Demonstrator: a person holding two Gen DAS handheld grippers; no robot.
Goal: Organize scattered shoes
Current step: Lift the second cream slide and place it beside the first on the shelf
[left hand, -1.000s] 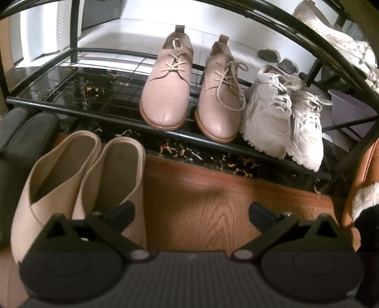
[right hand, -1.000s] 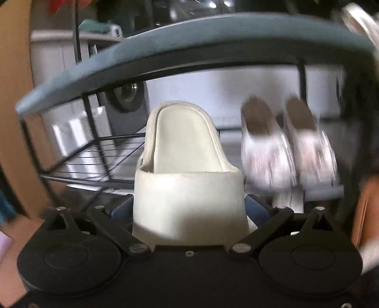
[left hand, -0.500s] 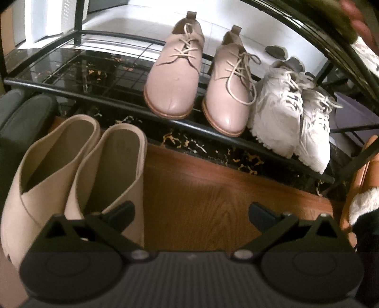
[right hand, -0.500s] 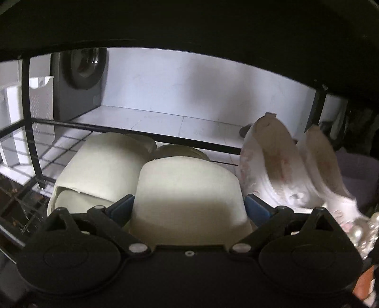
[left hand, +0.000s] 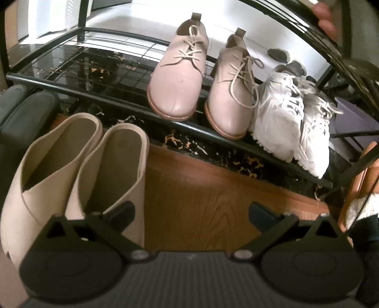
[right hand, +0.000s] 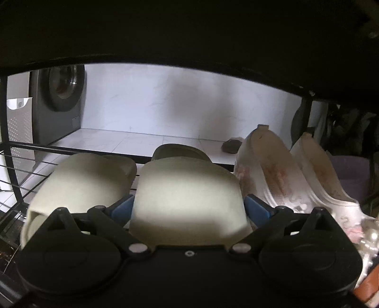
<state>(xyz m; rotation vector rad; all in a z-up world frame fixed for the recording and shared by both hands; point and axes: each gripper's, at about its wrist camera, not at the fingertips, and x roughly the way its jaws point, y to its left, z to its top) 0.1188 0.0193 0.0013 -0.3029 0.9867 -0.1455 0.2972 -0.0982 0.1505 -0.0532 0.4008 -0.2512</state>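
My right gripper (right hand: 188, 209) is shut on a cream slide slipper (right hand: 187, 189), holding it inside the black shoe rack beside its matching cream slipper (right hand: 83, 180) on the left. A pair of white floral flats (right hand: 284, 180) stands to the right. My left gripper (left hand: 190, 209) hangs open over the wooden floor (left hand: 201, 189), with nothing between its fingers. A pair of beige mules (left hand: 71, 165) lies on the floor at its left. On the rack's bottom shelf (left hand: 83, 64) stand pink lace-up shoes (left hand: 180, 73) and white sneakers (left hand: 291, 120).
Dark cushioned shapes (left hand: 26, 111) sit at the far left of the left wrist view. A fluffy brown slipper (left hand: 362, 203) is at the right edge. A hand (left hand: 324, 16) shows at the top right. An upper shelf (right hand: 189, 35) hangs low over the right gripper.
The right gripper has carried the cream slipper deeper onto the shelf and lower, next to its mate. The left gripper has tipped down slightly, with the rack now sitting higher in its view.
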